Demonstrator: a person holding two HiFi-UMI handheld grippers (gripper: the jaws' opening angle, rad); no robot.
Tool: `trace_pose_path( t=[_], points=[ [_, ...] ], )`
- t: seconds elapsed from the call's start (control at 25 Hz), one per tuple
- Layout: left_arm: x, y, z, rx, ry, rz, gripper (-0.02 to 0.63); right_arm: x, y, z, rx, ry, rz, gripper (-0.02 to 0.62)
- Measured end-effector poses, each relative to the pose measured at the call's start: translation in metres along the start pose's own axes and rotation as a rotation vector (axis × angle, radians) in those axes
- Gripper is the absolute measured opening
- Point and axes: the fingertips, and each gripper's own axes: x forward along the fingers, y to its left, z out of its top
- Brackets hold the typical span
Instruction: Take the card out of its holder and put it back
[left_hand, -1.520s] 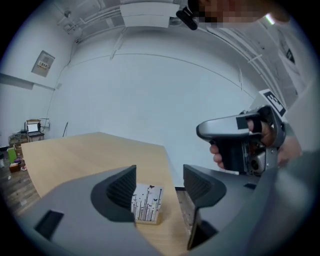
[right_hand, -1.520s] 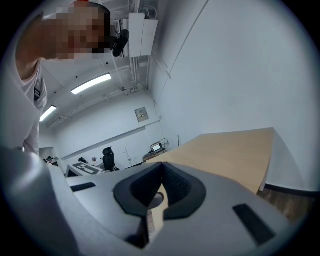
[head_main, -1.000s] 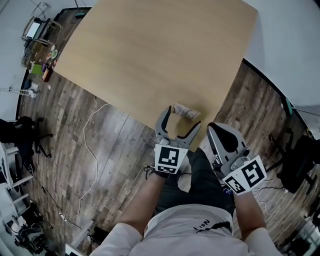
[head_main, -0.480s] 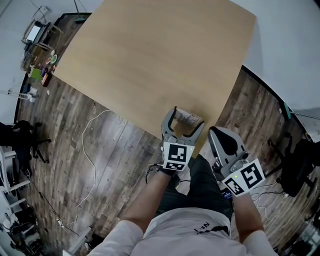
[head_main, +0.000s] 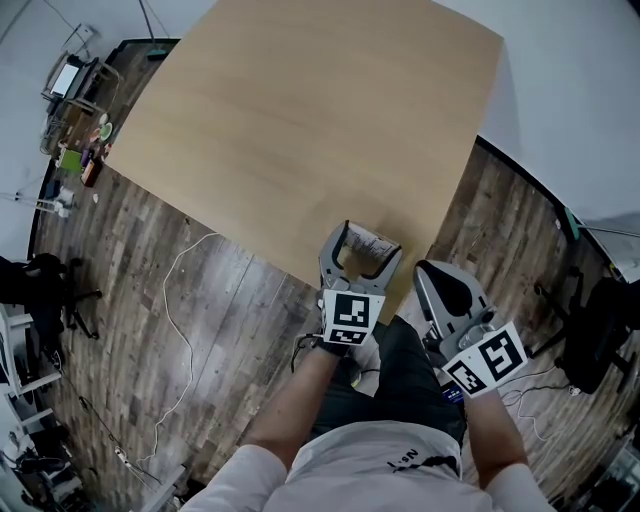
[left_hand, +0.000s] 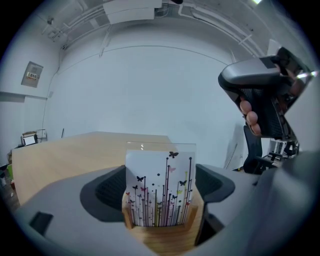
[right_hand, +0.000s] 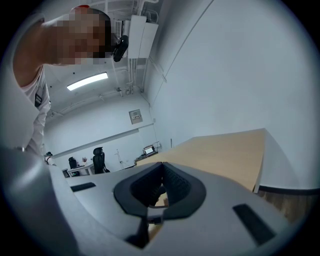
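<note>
A white card printed with dark stems and butterflies stands upright in a small wooden holder with a clear back plate. In the head view the holder sits near the table's front edge. My left gripper is open, with one jaw on each side of the holder; its pads flank the card. Whether they touch the holder I cannot tell. My right gripper hangs off the table to the right, shut with nothing in it. Its tips meet in the right gripper view.
The light wooden table stretches away beyond the holder. Below it is dark plank floor with a white cable. A black office chair stands at the right, and a cluttered shelf at the far left.
My left gripper has moved forward over the table edge, and its open jaws now straddle the card holder. The right gripper has barely shifted.
</note>
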Motion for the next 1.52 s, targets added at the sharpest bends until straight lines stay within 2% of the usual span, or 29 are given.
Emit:
trace_pose_path(
  t=[0.56,1.12,1.52],
  points=[
    [-0.028,0.005,0.05,-0.028,-0.019,-0.048,0.44,-0.002,0.016,0.025,0.012,-0.04,0.0,0.014],
    [-0.095,0.0,0.158,-0.023,-0.123,-0.096,0.44,-0.032,0.044,0.097,-0.006,-0.135,-0.019,0.014],
    [-0.126,-0.004,0.216,-0.067,-0.194,-0.132,0.44,-0.051,0.055,0.146,-0.043,-0.204,-0.036,0.014]
  ],
)
